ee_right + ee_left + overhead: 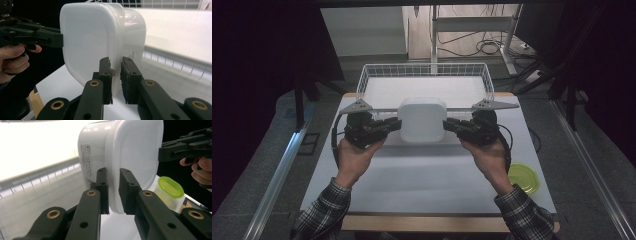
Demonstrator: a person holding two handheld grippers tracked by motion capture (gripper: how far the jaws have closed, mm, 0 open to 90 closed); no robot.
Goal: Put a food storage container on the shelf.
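1. While the white lidded container [422,120] hangs off the table [422,175], just in front of the wire basket [424,75], keep both clamps level — left gripper [396,125] and right gripper [448,125] are each clenched on its rim.
2. Lift evenly over the near basket edge; a tilt could let the rim slip.
3. Count: one container, one basket, two grippers, one green-lidded tub [524,178].

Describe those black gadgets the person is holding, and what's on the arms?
Each hand holds a black plastic two-jaw gripper: the left gripper and the right gripper. Their flat jaws hang on linked bars with brass-coloured rivets, seen in the gripper views. A grey three-cornered plate tops each one, and a black cable loops from each. The sleeves are dark and light checked flannel.
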